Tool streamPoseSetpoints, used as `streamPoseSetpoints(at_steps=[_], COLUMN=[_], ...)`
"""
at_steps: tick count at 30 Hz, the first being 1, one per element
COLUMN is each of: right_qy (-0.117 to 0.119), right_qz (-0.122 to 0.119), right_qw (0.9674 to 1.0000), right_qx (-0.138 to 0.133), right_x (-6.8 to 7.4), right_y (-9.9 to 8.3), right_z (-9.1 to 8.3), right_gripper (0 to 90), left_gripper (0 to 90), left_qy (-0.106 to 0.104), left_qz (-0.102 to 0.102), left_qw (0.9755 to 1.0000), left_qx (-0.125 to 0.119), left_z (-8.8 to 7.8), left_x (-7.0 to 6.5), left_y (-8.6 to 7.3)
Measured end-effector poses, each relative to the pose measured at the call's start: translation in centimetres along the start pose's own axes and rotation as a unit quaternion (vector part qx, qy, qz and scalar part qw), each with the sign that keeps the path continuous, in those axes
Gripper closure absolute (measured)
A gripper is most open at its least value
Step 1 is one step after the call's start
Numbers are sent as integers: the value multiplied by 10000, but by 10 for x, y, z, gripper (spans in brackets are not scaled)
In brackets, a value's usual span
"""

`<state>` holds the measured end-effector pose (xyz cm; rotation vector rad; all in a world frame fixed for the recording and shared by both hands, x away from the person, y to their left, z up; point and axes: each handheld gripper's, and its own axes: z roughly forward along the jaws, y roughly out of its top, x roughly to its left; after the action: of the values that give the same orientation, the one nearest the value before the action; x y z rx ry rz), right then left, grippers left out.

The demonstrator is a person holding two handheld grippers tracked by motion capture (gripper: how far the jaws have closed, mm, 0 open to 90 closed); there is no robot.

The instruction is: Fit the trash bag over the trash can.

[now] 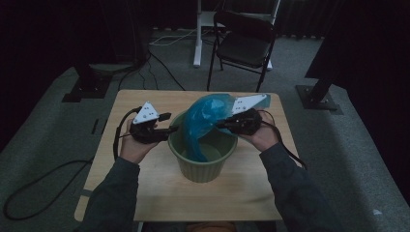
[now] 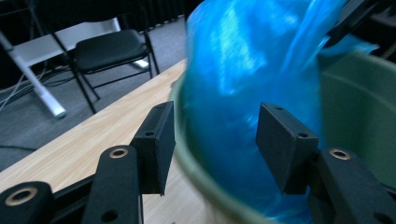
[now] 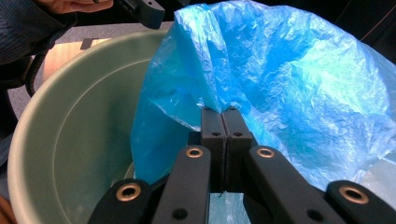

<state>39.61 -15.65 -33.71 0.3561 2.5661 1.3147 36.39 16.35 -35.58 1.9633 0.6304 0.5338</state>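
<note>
The pale wooden surface point(image 1: 145, 183) under my hands was small, and the round green plastic bucket point(image 1: 202, 166) stood near its middle, with bare wood open in front of it and to both sides. Beyond the far edge the grey carpet floor point(image 1: 48, 145) ran off to a black folding chair point(image 1: 244, 46), well apart from everything I handled.

The thin, crinkled blue plastic bag point(image 1: 205, 121) hung partly inside the bucket and billowed up above the rim on the far side.

My right claw point(image 1: 223, 124) was pressed together, pinching a fold of the bag's edge above the bucket's right rim; in the right gripper view the two black pads point(image 3: 225, 135) met flat with the blue film caught between them. My right hand point(image 1: 263, 137) held that claw roughly level, pointing in toward the bucket.

My left claw point(image 1: 173, 128) stood spread at the bucket's left rim. In the left gripper view its jaws straddled the rim and the bag, one outside over the wood, one over the bucket, neither pad pressing on the plastic. My left hand point(image 1: 133, 145) gripped it from below, forearm coming straight up from the near edge.
</note>
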Motion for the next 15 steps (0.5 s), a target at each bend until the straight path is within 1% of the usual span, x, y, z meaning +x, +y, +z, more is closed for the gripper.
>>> streamPoseSetpoints(at_steps=[2,3,5,9,11,13,15], right_qy=[2,2,31,59,77,90,93], right_qz=[2,2,7,-20,-27,-47,-71], right_qw=[10000,10000,10000,10000,10000,9999,9999], right_qx=[3,3,37,35,27,26,43], right_x=[0,0,0,0,1,2,3], right_y=[0,0,0,0,0,1,1], right_z=[1,1,3,4,4,3,3], right_gripper=[899,898,899,899,899,899,898], left_gripper=[470,470,467,468,481,561,693], left_qy=[0,-46,-88,-134,-66,47,65], left_qz=[0,125,240,380,438,496,539], left_qw=[10000,9999,9995,9989,9986,9981,9977], left_qx=[0,93,173,246,293,375,412], left_z=[0,6,13,25,31,35,37], left_x=[0,-6,-11,-20,-23,-26,-27], left_y=[0,6,10,18,20,20,20])
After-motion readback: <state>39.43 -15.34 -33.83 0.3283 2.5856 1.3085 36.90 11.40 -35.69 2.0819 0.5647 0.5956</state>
